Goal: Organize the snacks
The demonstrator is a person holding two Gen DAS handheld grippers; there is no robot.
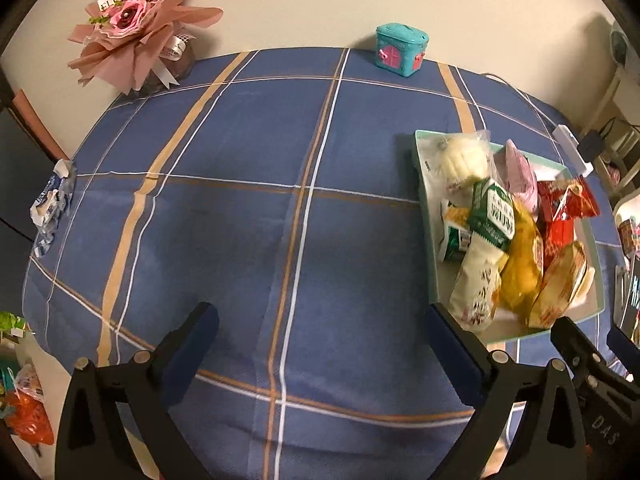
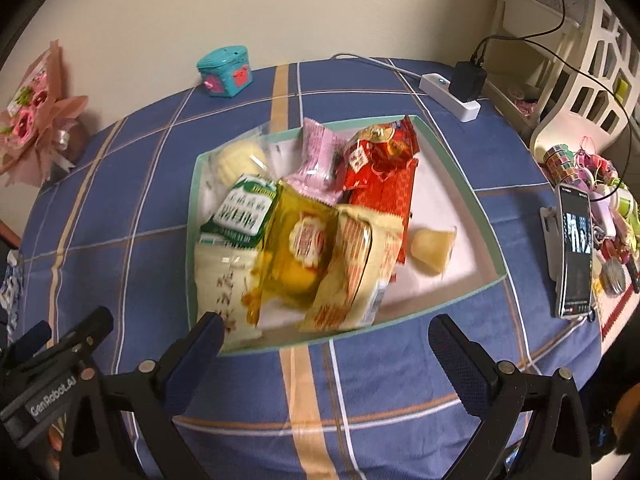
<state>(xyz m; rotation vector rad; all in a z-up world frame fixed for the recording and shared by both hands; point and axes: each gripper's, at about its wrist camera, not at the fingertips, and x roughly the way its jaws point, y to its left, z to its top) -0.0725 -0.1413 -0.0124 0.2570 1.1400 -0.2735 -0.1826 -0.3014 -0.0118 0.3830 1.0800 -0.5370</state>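
Observation:
A shallow mint-green box (image 2: 452, 160) (image 1: 424, 184) on the blue checked tablecloth holds several snack packets: a green-white one (image 2: 244, 208), a yellow one (image 2: 296, 248), a red one (image 2: 384, 168), a pink one (image 2: 316, 152) and a small pale cake (image 2: 432, 250). My right gripper (image 2: 324, 340) is open and empty just in front of the box's near edge. My left gripper (image 1: 320, 328) is open and empty over bare cloth, left of the box. A crumpled blue-white wrapper (image 1: 52, 204) lies at the table's left edge.
A teal toy box (image 1: 400, 50) and a pink bouquet (image 1: 136, 28) stand at the back by the wall. A white power strip with charger (image 2: 452, 92), a phone on a stand (image 2: 574, 248) and craft clutter (image 2: 592, 172) are to the right.

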